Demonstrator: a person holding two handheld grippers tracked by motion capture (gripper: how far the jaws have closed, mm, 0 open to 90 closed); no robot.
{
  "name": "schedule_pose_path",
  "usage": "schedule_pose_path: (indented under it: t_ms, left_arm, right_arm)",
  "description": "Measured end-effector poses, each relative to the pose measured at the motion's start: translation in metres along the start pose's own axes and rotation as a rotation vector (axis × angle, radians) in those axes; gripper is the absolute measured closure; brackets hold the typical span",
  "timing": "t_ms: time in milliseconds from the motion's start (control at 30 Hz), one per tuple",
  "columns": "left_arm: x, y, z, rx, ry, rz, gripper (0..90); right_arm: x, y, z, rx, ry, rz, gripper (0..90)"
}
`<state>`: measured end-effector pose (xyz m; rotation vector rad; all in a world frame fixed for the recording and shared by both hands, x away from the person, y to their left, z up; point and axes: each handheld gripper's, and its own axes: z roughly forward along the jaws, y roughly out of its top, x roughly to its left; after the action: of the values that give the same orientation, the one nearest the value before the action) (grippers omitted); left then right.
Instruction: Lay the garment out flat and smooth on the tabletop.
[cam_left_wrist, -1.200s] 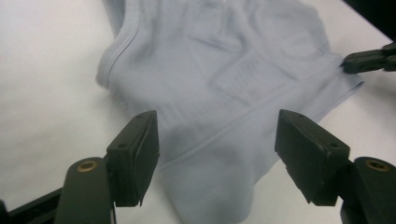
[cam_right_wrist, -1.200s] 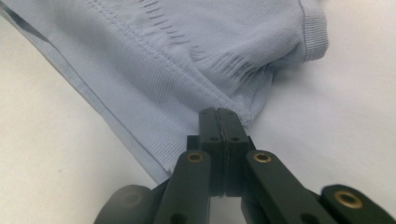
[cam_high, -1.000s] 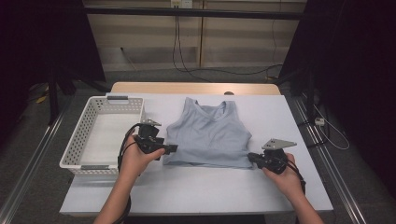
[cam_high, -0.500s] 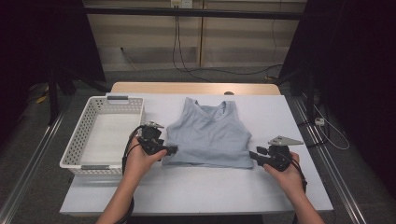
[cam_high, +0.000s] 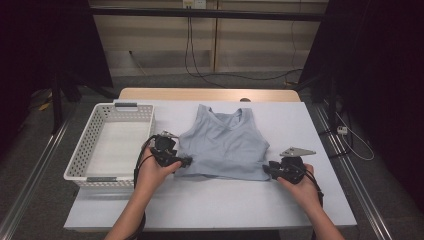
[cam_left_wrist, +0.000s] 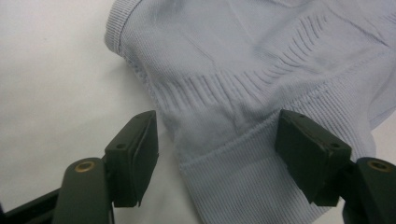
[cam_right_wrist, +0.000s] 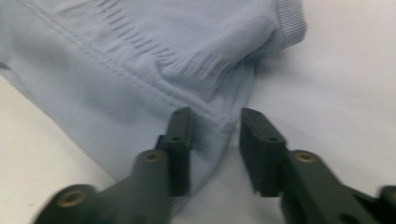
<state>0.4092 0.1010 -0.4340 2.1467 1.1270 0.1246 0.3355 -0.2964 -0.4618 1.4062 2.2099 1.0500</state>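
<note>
A light blue tank top (cam_high: 225, 145) lies flat on the white table (cam_high: 225, 205), neck to the far side. My left gripper (cam_high: 187, 161) is at its bottom left corner. Its jaws stand wide apart, and the ribbed hem (cam_left_wrist: 233, 177) lies loose between them (cam_left_wrist: 217, 144). My right gripper (cam_high: 266, 170) is at the bottom right corner. Its jaws have just been closing and now leave a narrow gap (cam_right_wrist: 215, 135). The top's side edge (cam_right_wrist: 233, 116) runs into that gap, unpinched.
A white plastic basket (cam_high: 82, 155) stands at the table's left side, close to my left hand. Cables trail over the floor beyond the table's far edge, and a cable lies to the right of the table.
Both hands have stayed almost in place at the top's bottom corners. The right gripper has edged slightly left towards the fabric.
</note>
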Motion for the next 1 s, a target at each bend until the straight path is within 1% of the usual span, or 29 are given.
schedule_pose_path:
  t_ms: [33, 67, 100, 133, 200, 233, 300, 333, 367, 467, 533, 600, 700, 733, 767, 833, 867, 900, 933, 967, 1000]
  left_arm:
    - [0.000, 0.000, 0.000, 0.000, 0.000, 0.000, 28.6]
    - [0.000, 0.000, 0.000, -0.001, 0.000, 0.002, 27.9]
    - [-0.001, 0.001, 0.001, -0.003, 0.002, 0.002, 27.2]
    - [-0.001, 0.001, 0.000, -0.001, 0.004, 0.006, 25.9]
    - [-0.001, 0.001, 0.000, -0.007, 0.005, 0.004, 23.5]
    - [-0.002, 0.001, 0.000, -0.010, -0.005, 0.000, 22.3]
    - [-0.002, 0.001, -0.001, -0.016, -0.009, 0.003, 21.4]
    - [-0.003, 0.001, -0.001, -0.020, -0.005, 0.005, 19.6]
    - [-0.002, 0.001, -0.001, -0.025, -0.004, 0.014, 18.5]
    - [-0.003, 0.002, -0.003, -0.034, -0.014, 0.024, 17.1]
    - [-0.003, 0.003, -0.004, -0.026, -0.018, 0.029, 16.4]
    - [-0.005, 0.003, -0.003, -0.038, -0.021, 0.026, 16.4]
    - [-0.004, 0.004, -0.006, -0.035, -0.016, 0.030, 16.5]
    - [-0.004, 0.003, -0.007, -0.040, 0.006, 0.035, 16.5]
    - [-0.004, 0.003, -0.008, -0.042, 0.012, 0.036, 16.5]
    - [-0.003, 0.003, -0.009, -0.051, -0.001, 0.024, 16.6]
    - [-0.002, 0.004, -0.011, -0.041, -0.003, 0.026, 16.8]
    - [-0.003, 0.003, -0.010, -0.051, 0.004, 0.024, 16.8]
    - [-0.003, 0.003, -0.011, -0.042, -0.010, 0.027, 16.9]
    - [-0.004, 0.003, -0.010, -0.042, -0.019, 0.018, 17.5]
    - [-0.006, 0.002, -0.009, -0.048, -0.015, 0.018, 17.5]
  right_arm:
    - [0.000, 0.000, 0.000, -0.003, 0.006, 0.001, 71.0]
    - [0.000, -0.001, 0.000, -0.005, 0.015, 0.009, 75.8]
    - [0.000, -0.001, 0.000, -0.008, 0.026, 0.016, 78.4]
    - [0.001, -0.001, 0.000, -0.010, 0.025, 0.006, 83.0]
    - [0.003, 0.001, 0.000, -0.004, 0.014, -0.024, 85.2]
    - [0.005, 0.002, 0.000, 0.000, 0.007, -0.040, 85.6]
    - [0.005, 0.003, 0.000, 0.004, 0.005, -0.047, 86.1]
    - [0.004, 0.004, 0.000, 0.002, 0.008, -0.044, 86.1]
    - [0.004, 0.004, -0.001, 0.003, 0.010, -0.041, 86.2]
    - [0.000, 0.007, -0.008, -0.021, 0.013, -0.036, 86.3]
    - [-0.002, 0.008, -0.012, -0.030, 0.007, -0.046, 86.4]
    - [-0.002, 0.009, -0.015, -0.037, 0.008, -0.048, 86.4]
    - [-0.004, 0.009, -0.020, -0.041, -0.007, -0.056, 86.5]
    - [-0.005, 0.009, -0.022, -0.046, -0.008, -0.050, 86.5]
    - [-0.007, 0.010, -0.024, -0.053, -0.011, -0.047, 86.6]
    - [-0.010, 0.009, -0.029, -0.050, -0.023, -0.047, 86.6]
    - [-0.012, 0.008, -0.031, -0.047, -0.032, -0.048, 86.6]
    - [-0.014, 0.007, -0.034, -0.042, -0.035, -0.055, 86.5]
    - [-0.015, 0.005, -0.036, -0.038, -0.034, -0.053, 86.6]
    - [-0.016, 0.002, -0.037, -0.033, -0.036, -0.055, 86.6]
    - [-0.017, -0.001, -0.039, -0.028, -0.039, -0.057, 86.5]
